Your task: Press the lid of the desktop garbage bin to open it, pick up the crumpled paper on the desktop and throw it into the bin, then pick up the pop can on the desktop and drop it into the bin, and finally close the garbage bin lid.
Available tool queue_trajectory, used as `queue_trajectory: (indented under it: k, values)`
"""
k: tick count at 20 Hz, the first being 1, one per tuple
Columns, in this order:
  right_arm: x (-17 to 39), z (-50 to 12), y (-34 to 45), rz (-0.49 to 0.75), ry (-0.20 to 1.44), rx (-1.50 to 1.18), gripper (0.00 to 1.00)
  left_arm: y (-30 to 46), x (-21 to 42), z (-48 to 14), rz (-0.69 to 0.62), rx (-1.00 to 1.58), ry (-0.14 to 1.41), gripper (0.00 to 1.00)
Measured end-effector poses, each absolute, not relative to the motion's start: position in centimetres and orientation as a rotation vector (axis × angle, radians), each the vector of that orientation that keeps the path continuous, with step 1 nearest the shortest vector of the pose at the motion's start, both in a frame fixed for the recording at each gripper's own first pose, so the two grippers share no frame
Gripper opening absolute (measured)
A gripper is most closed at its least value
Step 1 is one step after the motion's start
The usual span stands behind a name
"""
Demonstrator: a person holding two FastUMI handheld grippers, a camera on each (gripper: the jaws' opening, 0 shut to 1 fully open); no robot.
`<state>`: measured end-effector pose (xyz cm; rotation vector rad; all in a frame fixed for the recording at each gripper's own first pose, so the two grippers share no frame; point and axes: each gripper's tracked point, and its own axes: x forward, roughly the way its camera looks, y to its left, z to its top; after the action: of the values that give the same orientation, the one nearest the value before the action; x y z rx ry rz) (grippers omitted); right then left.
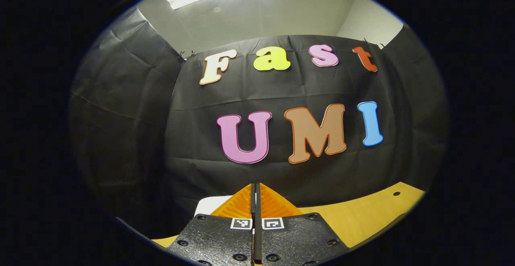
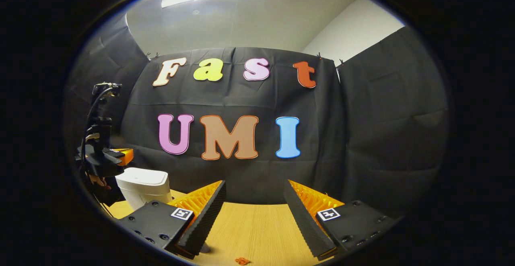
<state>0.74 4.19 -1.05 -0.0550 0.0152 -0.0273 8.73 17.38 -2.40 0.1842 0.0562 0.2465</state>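
The white desktop garbage bin (image 2: 143,187) stands at the left of the wooden table, its lid down, in the right gripper view. The left gripper (image 2: 120,155) hovers just above the bin's left side, held by a hand. In the left gripper view that gripper (image 1: 255,195) has its fingers pressed together with nothing between them, and a white corner of the bin (image 1: 209,205) shows just behind and below them. My right gripper (image 2: 254,201) stands open over the table (image 2: 253,225), nothing between its fingers.
Black cloth walls close the booth behind and on both sides. The wooden table (image 1: 362,213) runs to the right of the left gripper. A small orange scrap (image 2: 242,261) lies on the table near the front edge.
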Motion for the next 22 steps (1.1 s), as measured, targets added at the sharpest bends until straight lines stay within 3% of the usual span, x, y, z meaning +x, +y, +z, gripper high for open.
queue_trajectory:
  k: [13,14,15,22]
  values:
    - [0.4,-2.5,3.5,-0.057,0.063,-0.081,0.96,21.9,10.6,-11.1,0.315,0.089,0.276,0.00]
    - [0.4,-2.4,3.5,-0.054,0.062,-0.086,1.00,21.8,10.4,-11.7,0.314,0.082,0.293,0.00]
    - [0.4,-2.4,3.6,-0.051,0.062,-0.089,0.96,21.9,10.2,-12.2,0.318,0.077,0.308,0.00]
    - [0.2,-3.4,3.2,-0.041,0.095,-0.073,0.96,22.0,9.8,-13.2,0.330,0.054,0.285,0.00]
